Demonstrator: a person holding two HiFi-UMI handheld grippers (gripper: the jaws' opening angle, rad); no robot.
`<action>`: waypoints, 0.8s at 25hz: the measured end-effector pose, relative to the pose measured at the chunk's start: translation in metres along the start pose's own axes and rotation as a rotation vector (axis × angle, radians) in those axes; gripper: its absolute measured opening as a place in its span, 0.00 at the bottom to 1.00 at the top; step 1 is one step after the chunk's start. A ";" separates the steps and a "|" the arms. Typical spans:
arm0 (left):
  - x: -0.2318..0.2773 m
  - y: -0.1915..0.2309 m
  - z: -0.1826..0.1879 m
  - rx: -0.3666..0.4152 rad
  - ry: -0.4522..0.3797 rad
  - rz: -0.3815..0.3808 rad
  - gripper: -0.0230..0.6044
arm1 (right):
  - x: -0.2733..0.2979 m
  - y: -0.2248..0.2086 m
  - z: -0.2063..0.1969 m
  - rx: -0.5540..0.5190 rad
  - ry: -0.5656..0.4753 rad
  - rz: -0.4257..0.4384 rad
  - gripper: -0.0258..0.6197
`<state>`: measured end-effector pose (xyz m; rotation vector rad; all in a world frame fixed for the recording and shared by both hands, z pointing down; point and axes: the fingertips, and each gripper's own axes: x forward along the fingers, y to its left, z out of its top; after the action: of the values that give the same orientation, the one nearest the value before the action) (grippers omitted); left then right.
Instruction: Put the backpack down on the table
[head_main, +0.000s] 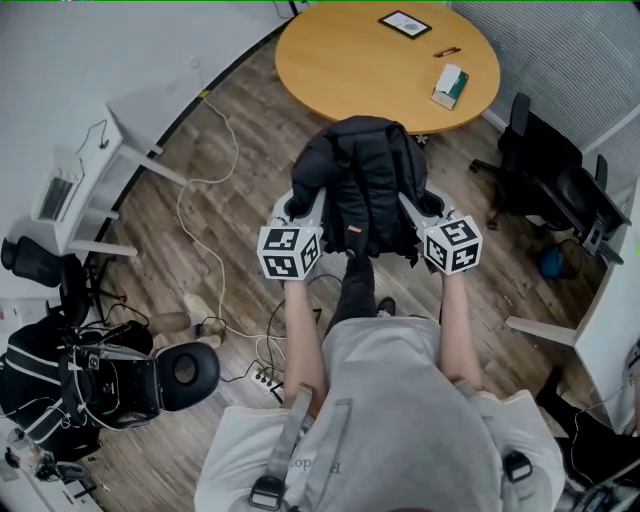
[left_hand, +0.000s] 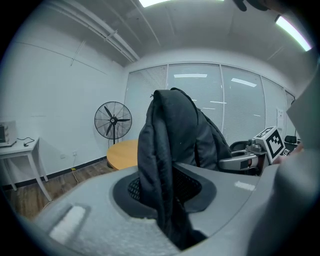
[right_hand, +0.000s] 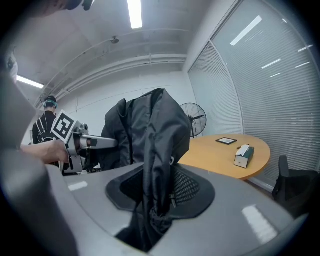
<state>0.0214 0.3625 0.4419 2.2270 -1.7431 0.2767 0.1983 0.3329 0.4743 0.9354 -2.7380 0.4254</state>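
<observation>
Backpack (head_main: 365, 185) hangs in the air over the floor, just short of the table's (head_main: 340, 60) near edge, so the put-down is not yet done. The left gripper (head_main: 300, 207) and right gripper (head_main: 424, 206) each pinch a fold of its fabric. By my judgement, what is left is carrying it over the tabletop, lowering it and letting go. No brand or writing is legible.

1. An office meeting room: a round wooden table (head_main: 340, 70) stands beside glass walls hung with blinds (right_hand: 260, 100).
2. Black swivel chairs (head_main: 525, 140), a white side desk (head_main: 100, 175), a pedestal fan (left_hand: 113, 121).
3. Ceiling strip lights (right_hand: 134, 14), plank floor (head_main: 240, 180).
</observation>
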 end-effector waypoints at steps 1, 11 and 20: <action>0.006 0.002 0.002 0.001 -0.001 -0.008 0.17 | 0.003 -0.004 0.002 0.000 -0.002 -0.004 0.22; 0.079 0.031 0.034 0.000 0.001 -0.057 0.17 | 0.055 -0.056 0.032 0.007 0.015 -0.031 0.22; 0.147 0.076 0.064 -0.047 -0.028 -0.070 0.17 | 0.118 -0.098 0.071 -0.025 0.029 -0.039 0.22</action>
<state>-0.0181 0.1891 0.4392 2.2632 -1.6638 0.1884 0.1601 0.1688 0.4626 0.9667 -2.6882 0.3940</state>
